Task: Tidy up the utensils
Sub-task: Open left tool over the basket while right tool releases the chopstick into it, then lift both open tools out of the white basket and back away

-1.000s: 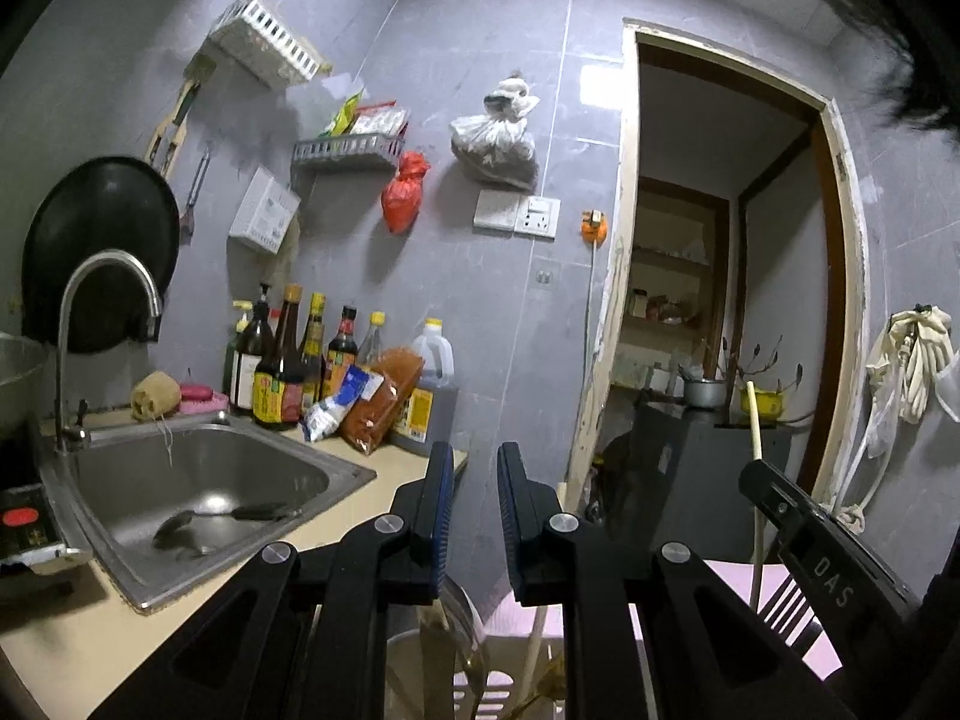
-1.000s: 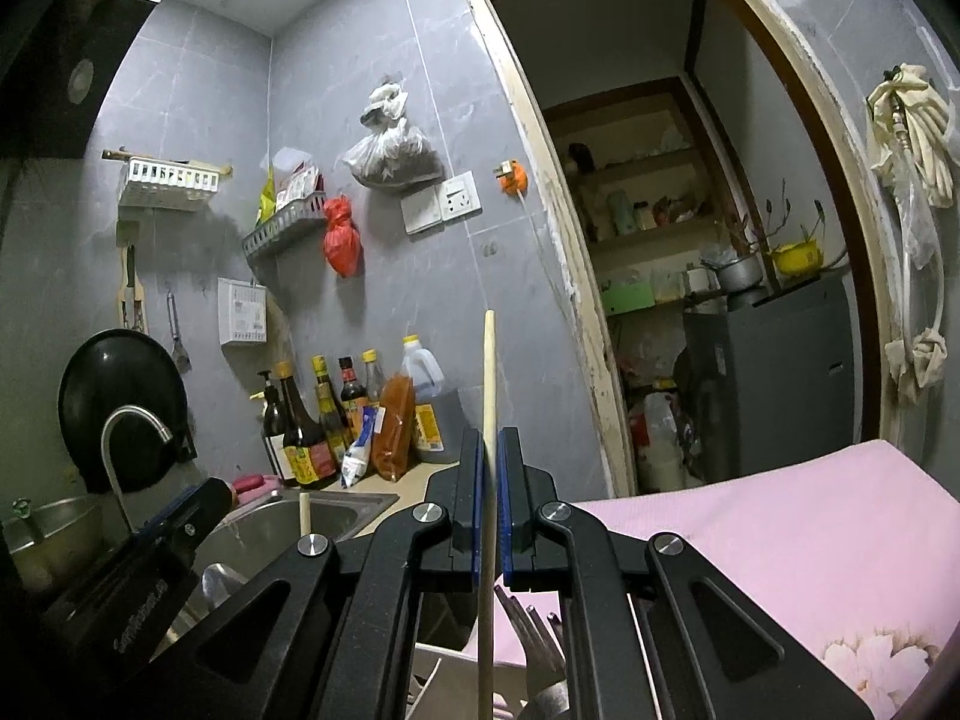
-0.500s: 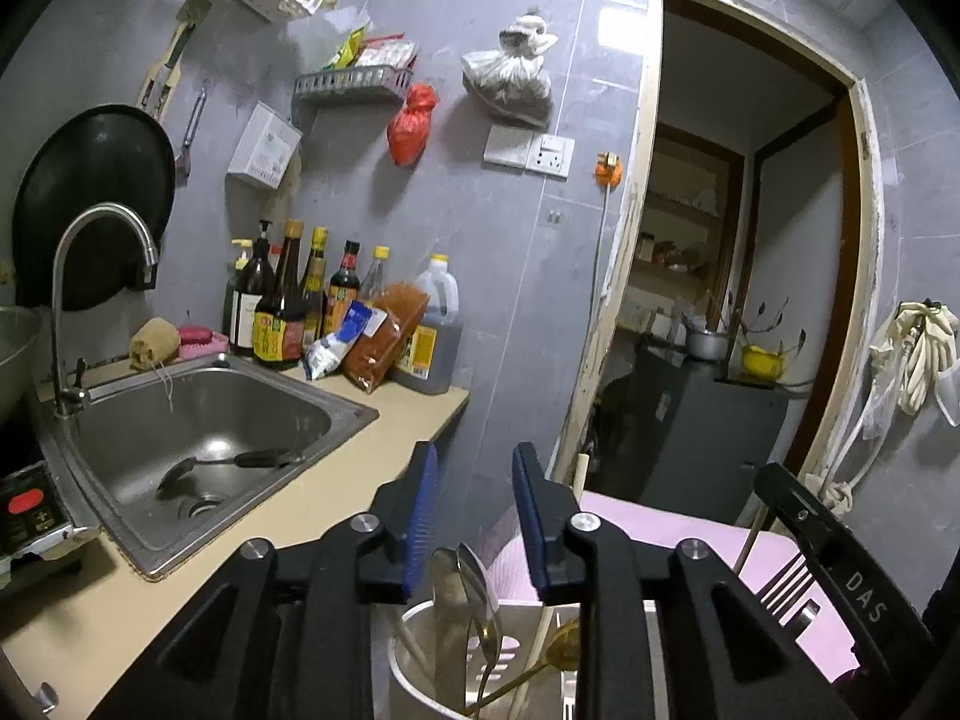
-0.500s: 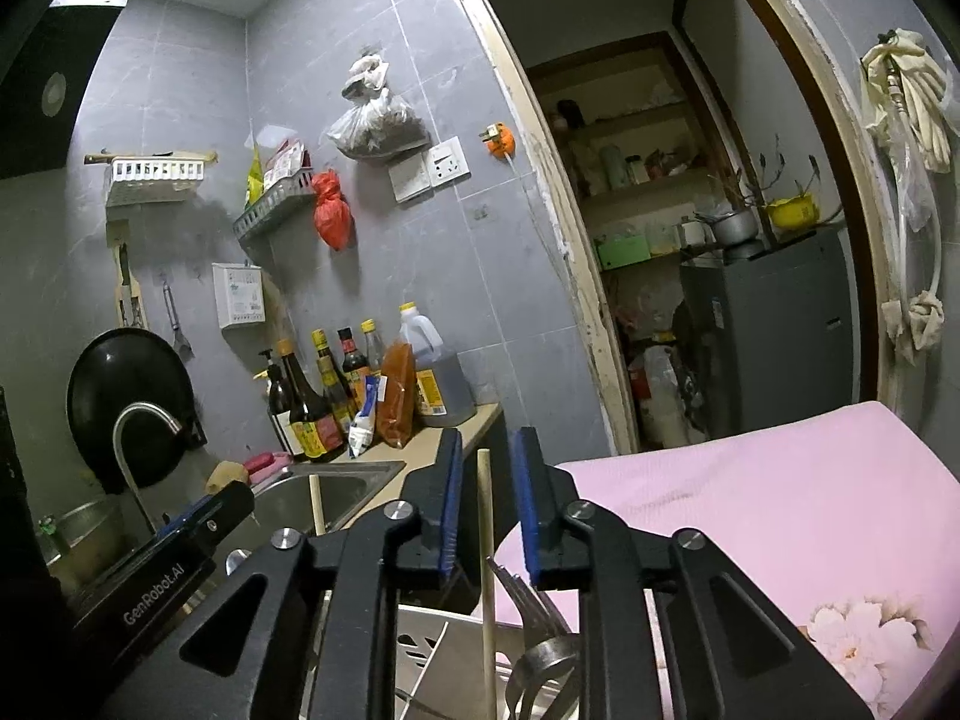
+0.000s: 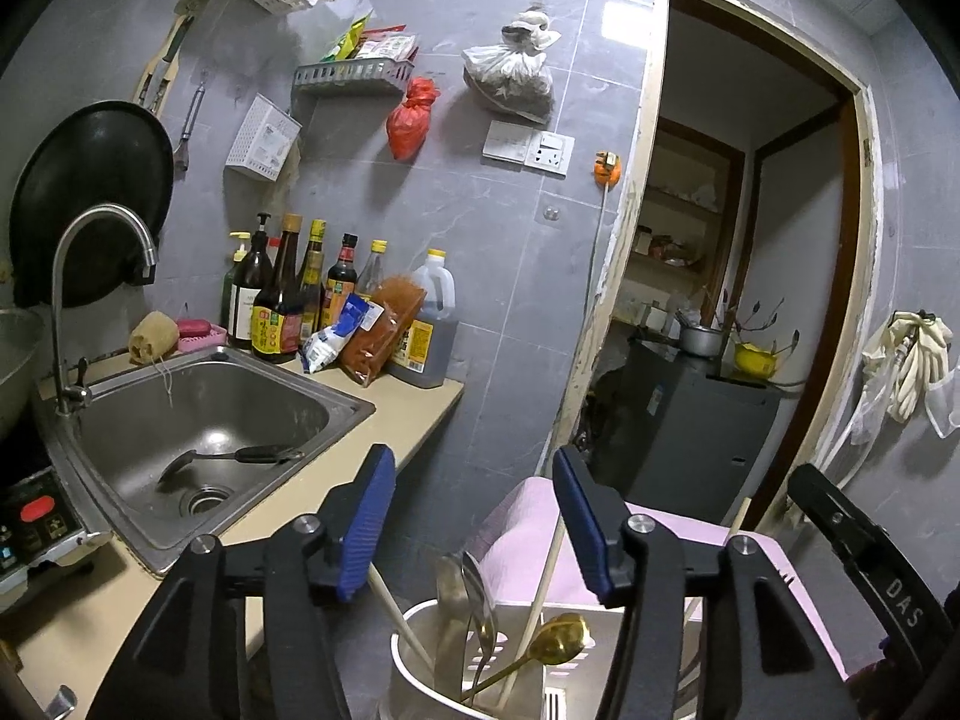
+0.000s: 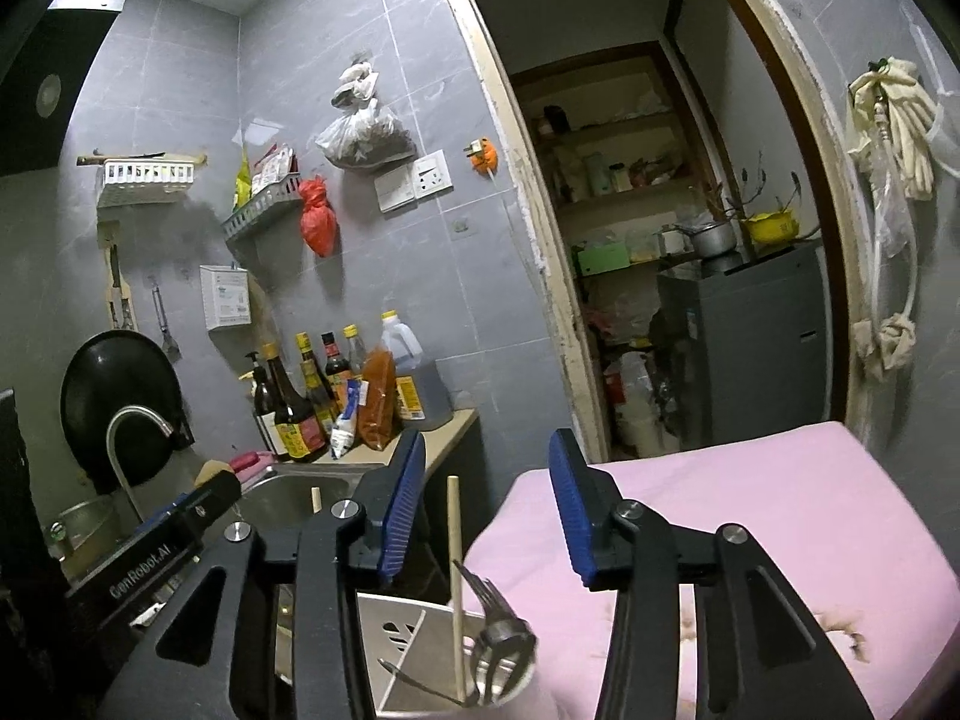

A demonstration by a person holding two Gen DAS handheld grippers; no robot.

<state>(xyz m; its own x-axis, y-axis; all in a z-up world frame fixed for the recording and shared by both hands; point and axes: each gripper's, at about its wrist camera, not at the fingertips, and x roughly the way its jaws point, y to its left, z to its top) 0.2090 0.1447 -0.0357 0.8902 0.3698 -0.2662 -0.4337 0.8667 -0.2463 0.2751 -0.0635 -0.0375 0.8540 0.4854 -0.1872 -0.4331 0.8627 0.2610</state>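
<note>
A white utensil holder (image 5: 420,660) stands on the pink cloth below both grippers. In the left wrist view it holds steel spoons (image 5: 465,588), a gold spoon (image 5: 555,636) and wooden chopsticks (image 5: 549,564). In the right wrist view its metal divider (image 6: 408,630) shows, with a chopstick (image 6: 455,570) upright and forks (image 6: 489,612) beside it. My left gripper (image 5: 474,528) is open and empty above the holder. My right gripper (image 6: 486,504) is open and empty, apart from the chopstick standing between its jaws.
A steel sink (image 5: 198,414) with a ladle (image 5: 228,459) and a tap (image 5: 78,276) lies at the left. Sauce bottles (image 5: 288,300) stand on the counter by the wall. A pink-covered table (image 6: 750,510) is at the right, a doorway (image 6: 660,240) behind it.
My right gripper opened and let go of the chopstick, which now stands in the holder. My left gripper also opened wide. Both views tilted down towards the holder.
</note>
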